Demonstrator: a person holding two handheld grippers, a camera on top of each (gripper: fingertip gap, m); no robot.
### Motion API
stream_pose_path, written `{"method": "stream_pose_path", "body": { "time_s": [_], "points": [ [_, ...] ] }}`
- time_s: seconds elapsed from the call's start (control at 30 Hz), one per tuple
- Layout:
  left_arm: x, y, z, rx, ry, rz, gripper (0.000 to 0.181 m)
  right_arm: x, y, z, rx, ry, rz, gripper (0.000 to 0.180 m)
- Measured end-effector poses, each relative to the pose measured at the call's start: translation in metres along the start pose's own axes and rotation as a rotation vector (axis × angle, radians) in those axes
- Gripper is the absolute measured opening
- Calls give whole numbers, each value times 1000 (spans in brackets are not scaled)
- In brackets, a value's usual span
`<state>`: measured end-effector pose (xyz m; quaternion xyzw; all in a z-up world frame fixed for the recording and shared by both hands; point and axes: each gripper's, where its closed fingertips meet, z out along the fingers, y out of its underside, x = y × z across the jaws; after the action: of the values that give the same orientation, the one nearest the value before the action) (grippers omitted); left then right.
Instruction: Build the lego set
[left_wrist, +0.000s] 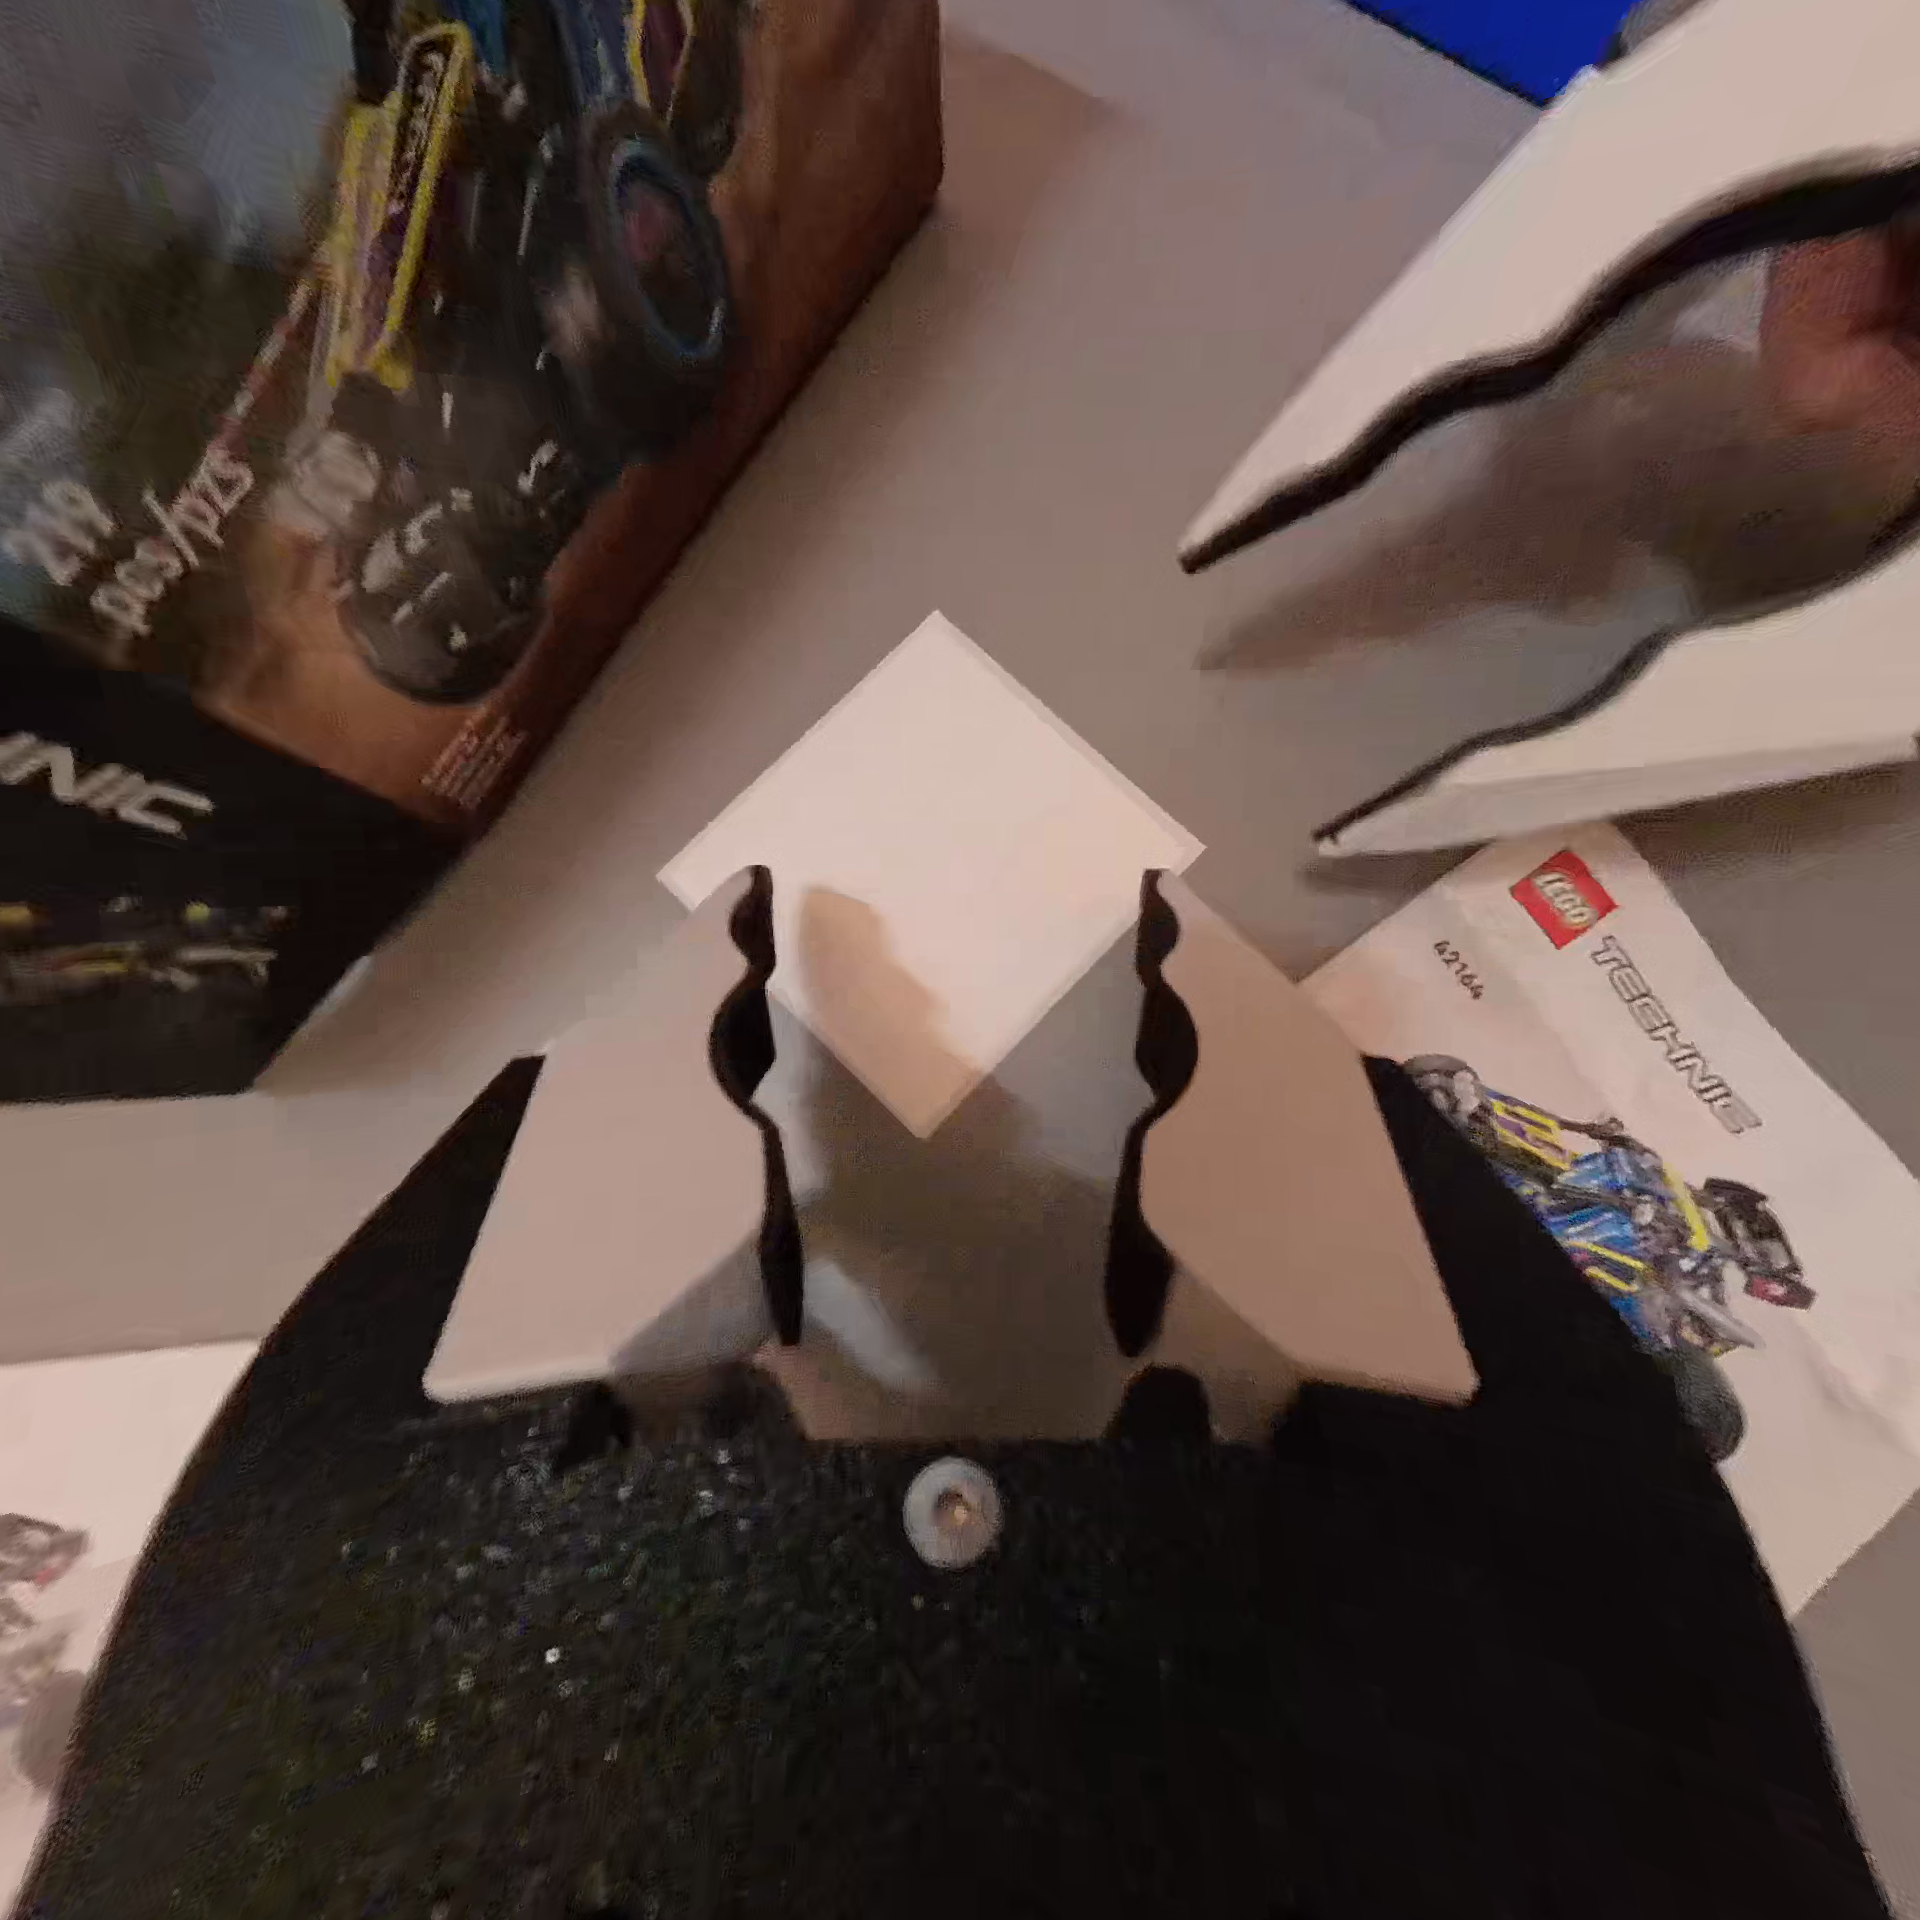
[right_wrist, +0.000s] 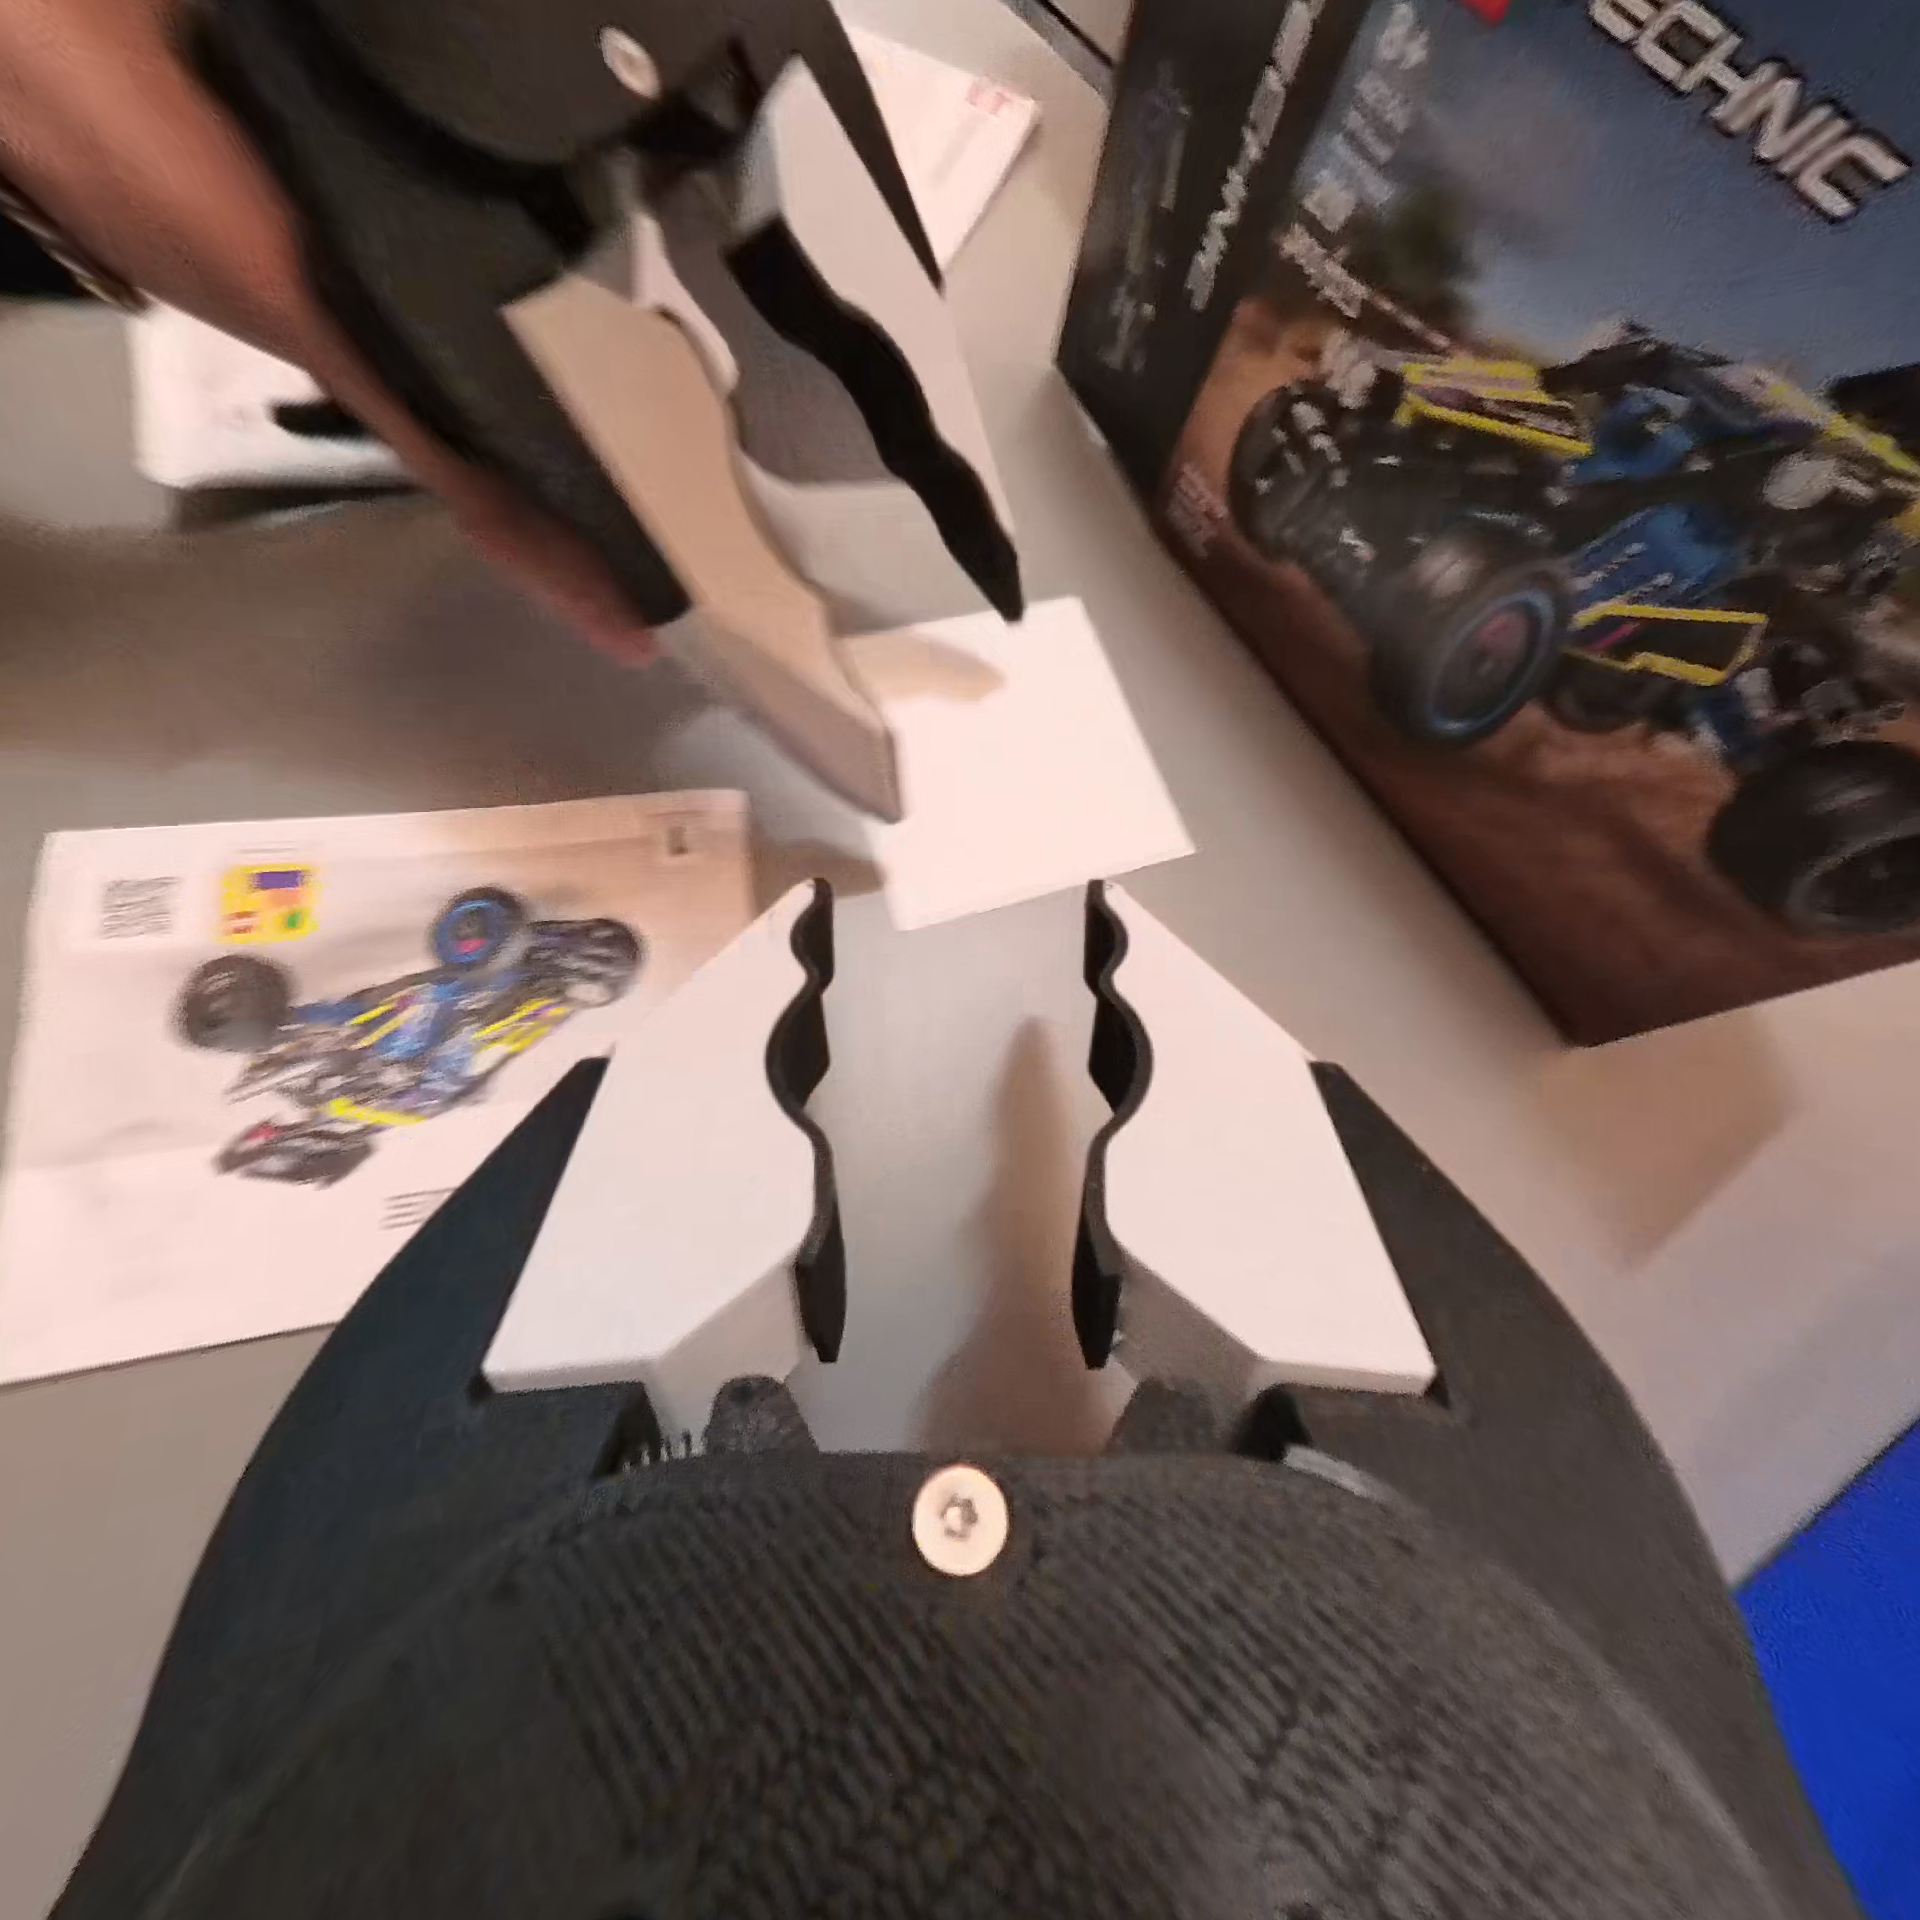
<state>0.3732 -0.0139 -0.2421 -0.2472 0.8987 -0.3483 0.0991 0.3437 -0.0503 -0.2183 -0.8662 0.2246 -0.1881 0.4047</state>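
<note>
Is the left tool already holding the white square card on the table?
No, the left tool is open above the white square card, which lies flat on the grey table with nothing closed on it.

Both wrist views look steeply down, close above the pale grey tabletop (left_wrist: 1039, 343). Both share the flat white square card (left_wrist: 935, 831) (right_wrist: 1039, 769) at centre. The left view has the printed cardboard set box (left_wrist: 436, 364) at ten o'clock; the right view has it (right_wrist: 1558, 520) at two o'clock.
</note>
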Motion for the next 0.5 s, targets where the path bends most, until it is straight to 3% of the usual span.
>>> {"method": "stream_pose_path", "body": {
  "time_s": [0.1, 0.2, 0.3, 0.5],
  "points": [
    [-2, -7, 6, -77, 74, 108, 95, 22, 8, 7, -49, 60, 31, 51],
    [-21, 7, 17, -258, 35, 118, 106, 17, 7, 5, 19, 49, 74, 49],
    [-14, 12, 20, -326, 54, 78, 116, 14, 14, 2, 19, 58, 58, 49],
    [-10, 11, 15, -275, 32, 35, 76, 19, 19, 2, 33, 71, 122, 49]
  ]
}}
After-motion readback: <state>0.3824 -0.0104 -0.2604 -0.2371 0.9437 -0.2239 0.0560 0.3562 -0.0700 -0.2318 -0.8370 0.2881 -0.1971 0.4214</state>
